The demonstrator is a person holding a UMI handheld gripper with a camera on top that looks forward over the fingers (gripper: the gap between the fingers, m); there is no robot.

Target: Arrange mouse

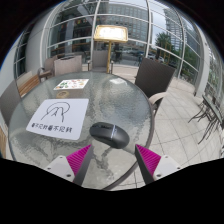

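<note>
Bright daylight pours through the tall glass window walls (120,20) in the upper frame. Fisheye distortion bends straight lines at the edges. The round glass bench (75,125) shows pale glare.

A round glass table (60,135) with a see-through top carries two things. Near its right edge lies a dark computer mouse (109,132), lengthwise left to right. To the left and farther off, well apart from it, a white printed sheet (58,116) lies flat, bearing a logo and a line of characters
</note>
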